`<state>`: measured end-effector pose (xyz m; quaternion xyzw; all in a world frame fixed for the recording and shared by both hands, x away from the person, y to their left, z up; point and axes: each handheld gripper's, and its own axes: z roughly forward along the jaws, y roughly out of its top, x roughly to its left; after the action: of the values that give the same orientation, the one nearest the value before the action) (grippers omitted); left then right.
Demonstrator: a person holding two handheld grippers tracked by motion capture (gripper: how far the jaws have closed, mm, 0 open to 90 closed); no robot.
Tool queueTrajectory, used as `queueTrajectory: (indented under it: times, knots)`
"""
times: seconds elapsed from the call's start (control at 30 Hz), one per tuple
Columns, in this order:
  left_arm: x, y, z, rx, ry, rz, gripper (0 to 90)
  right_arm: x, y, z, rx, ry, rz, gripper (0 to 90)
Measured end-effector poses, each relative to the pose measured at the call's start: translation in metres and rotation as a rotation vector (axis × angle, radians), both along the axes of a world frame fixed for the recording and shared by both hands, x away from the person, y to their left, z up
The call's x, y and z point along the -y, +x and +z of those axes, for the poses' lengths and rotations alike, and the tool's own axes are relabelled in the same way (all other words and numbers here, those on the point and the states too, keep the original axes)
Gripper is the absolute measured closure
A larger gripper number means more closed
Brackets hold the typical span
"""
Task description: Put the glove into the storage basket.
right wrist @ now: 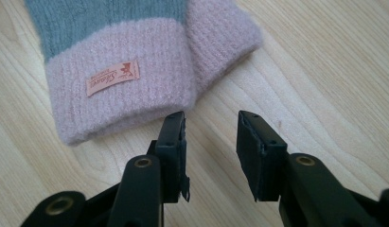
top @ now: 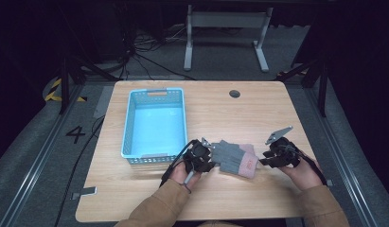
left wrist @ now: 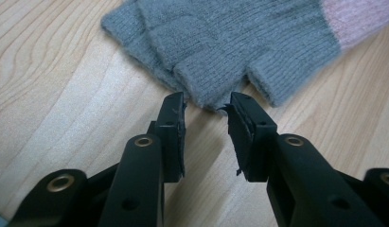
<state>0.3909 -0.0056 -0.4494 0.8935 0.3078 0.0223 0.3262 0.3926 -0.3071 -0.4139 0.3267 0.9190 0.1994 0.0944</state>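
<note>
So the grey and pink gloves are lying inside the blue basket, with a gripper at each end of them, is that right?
Not quite. The gloves lie on the bare wooden table, to the right of the blue basket, not inside it; the high view shows this. The rest holds: the left gripper sits at the grey finger end and the right gripper at the pink cuff end.

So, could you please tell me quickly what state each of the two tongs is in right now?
Left tongs: open, tips at the finger end of the grey gloves, not clamped on them.
Right tongs: open, empty, just short of the pink cuff.
</note>
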Motion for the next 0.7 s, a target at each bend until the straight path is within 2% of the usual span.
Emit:
queueTrajectory:
  times: [0.17,0.37,0.57,0.7]
  knots:
    - [0.003,0.002,-0.002,-0.003,0.017,-0.001,67.4,-0.001,0.0,-0.001,-0.003,-0.009,0.001,64.3]
    - [0.006,0.002,-0.001,-0.01,0.017,-0.012,68.7,-0.004,0.001,-0.002,-0.002,-0.007,0.013,65.2]
    - [0.009,0.001,0.001,0.006,0.019,-0.018,69.5,-0.007,0.001,-0.003,-0.005,-0.006,0.021,66.2]
    - [0.011,-0.001,0.004,0.032,0.04,-0.022,75.6,-0.008,0.001,-0.003,-0.009,-0.009,0.021,66.8]
